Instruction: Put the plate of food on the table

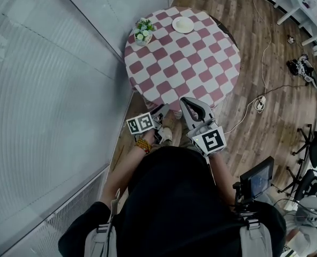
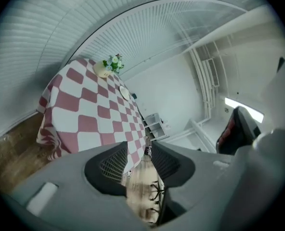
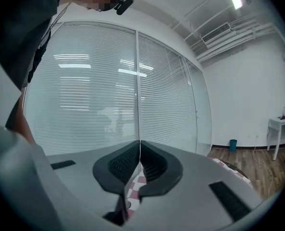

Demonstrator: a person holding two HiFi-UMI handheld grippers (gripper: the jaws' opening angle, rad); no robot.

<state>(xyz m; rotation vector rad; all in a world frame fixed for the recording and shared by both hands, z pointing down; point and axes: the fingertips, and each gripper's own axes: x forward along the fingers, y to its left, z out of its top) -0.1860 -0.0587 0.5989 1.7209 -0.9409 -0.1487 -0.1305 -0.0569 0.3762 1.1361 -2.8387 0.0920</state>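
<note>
Blinds wall (image 1: 40,90): glass with slatted blinds, running along my left side; the right gripper view looks straight at it.
Floor (image 1: 276,116): wood planks, with a white cable (image 1: 263,58) trailing across to the right of the table.
Tabletop (image 1: 164,68): round, under a red-and-white checked cloth that hangs over the rim. It stands ahead of me, close to the blinds wall.
Right hand-held gripper (image 1: 189,101): held off the near edge of the tabletop, over the floor. Its jaws are pressed together at the tips with nothing between them (image 3: 138,146).
Left hand-held gripper (image 1: 159,114): just beside the right one, also short of the near edge. Its jaws stand slightly apart and grip nothing (image 2: 138,146); only cloth and floor show through the gap.
Flower pot (image 1: 143,32): small pot of white blooms and green leaves at the far left edge of the tabletop.
Plate (image 1: 183,24): white, resting on the tabletop at its far edge, near the flower pot and to its right. It is well apart from both grippers. What lies on it is too small to make out.
</note>
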